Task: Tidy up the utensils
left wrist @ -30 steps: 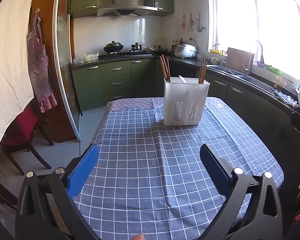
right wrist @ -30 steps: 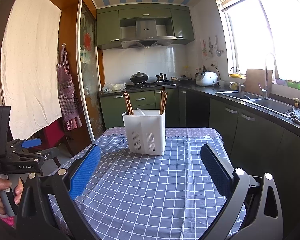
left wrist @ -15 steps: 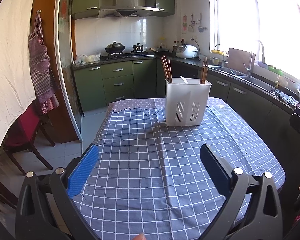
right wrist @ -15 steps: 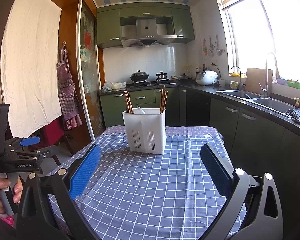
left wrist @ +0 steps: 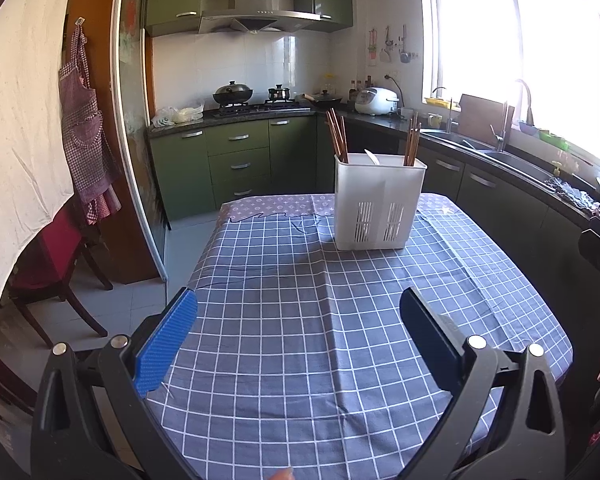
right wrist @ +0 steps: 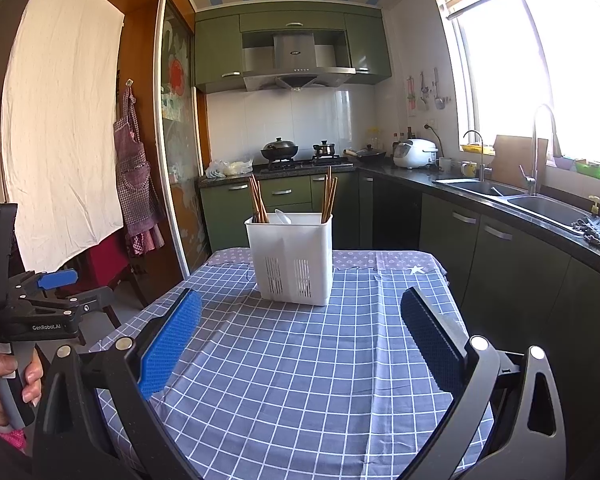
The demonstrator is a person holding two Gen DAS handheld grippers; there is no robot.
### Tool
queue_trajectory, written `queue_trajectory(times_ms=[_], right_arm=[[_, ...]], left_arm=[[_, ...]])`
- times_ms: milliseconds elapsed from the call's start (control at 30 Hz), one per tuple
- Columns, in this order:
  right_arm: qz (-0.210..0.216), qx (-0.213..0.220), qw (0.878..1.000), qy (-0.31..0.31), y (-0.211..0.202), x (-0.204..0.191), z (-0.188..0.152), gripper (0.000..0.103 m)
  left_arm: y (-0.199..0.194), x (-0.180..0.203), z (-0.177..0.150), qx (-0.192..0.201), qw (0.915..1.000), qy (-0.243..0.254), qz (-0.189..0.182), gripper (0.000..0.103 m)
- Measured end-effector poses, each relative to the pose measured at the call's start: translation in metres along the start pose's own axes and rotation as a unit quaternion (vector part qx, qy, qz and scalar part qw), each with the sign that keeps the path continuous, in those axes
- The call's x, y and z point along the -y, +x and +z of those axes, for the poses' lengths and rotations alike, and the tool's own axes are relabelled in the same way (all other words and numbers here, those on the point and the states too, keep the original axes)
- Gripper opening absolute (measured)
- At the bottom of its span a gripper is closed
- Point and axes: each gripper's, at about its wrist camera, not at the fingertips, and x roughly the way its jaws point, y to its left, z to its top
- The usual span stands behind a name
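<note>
Left wrist view looks down on a bench [left wrist: 300, 360] under a blue cloth with a white grid; a paler patterned strip runs along the cloth's far edge, and a soft crease runs down its middle. Green cabinets [left wrist: 240, 160] fill the upper centre of the frame, with a stove [left wrist: 260, 108] and a steel hood [left wrist: 256, 16] above them. At the right edge a bright window [left wrist: 520, 60] stands over a dark counter with a sink [left wrist: 500, 160]. A checked apron [left wrist: 84, 128] hangs at the left, beside a white sheet [left wrist: 24, 120], and a red chair [left wrist: 56, 260] stands below them.

A white caddy [left wrist: 380, 204] stands upright on the far half of the bench, right of centre in the left wrist view and at centre in the right wrist view. It is a tall box with two slotted vents low on its front. Brown chopsticks [left wrist: 337, 136] rise from its left end, a second bunch [left wrist: 412, 144] from its right end, and a white spoon [left wrist: 371, 157] shows between them at the rim.

The left hand-held gripper [left wrist: 299, 318] is released, its blue pads wide apart over bare cloth, well short of the caddy. The right hand-held gripper [right wrist: 301, 320] is likewise spread and grasps nothing. In the right wrist view a hand [right wrist: 4, 380] at the lower left grips the other tool's handle.
</note>
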Motion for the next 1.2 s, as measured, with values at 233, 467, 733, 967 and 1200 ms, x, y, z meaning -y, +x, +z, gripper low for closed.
queue_trajectory(times_ms=[233, 467, 733, 967, 1200], right_arm=[[0.0, -0.003, 1.0, -0.001, 0.002, -0.0005, -0.001, 0.098], [0.001, -0.004, 1.0, -0.001, 0.0027, -0.0011, -0.0019, 0.098], [0.001, -0.006, 1.0, -0.001, 0.0037, -0.0001, -0.0031, 0.098], [0.003, -0.007, 1.0, -0.001, 0.005, 0.0009, -0.005, 0.098], [0.004, -0.01, 1.0, -0.002, 0.0074, 0.0014, -0.0065, 0.098]], left_arm=[[0.0002, 0.0037, -0.0005, 0.0, 1.0, 0.008, -0.003, 0.096], [0.0029, 0.0037, -0.0012, -0.008, 0.9999, 0.006, -0.012, 0.096], [0.0069, 0.0034, -0.0026, -0.017, 0.9997, 0.005, -0.014, 0.097], [0.0065, 0.005, -0.0033, -0.017, 0.9997, 0.008, -0.017, 0.097], [0.0042, 0.0081, -0.0036, 0.0, 0.9995, 0.018, -0.026, 0.096]])
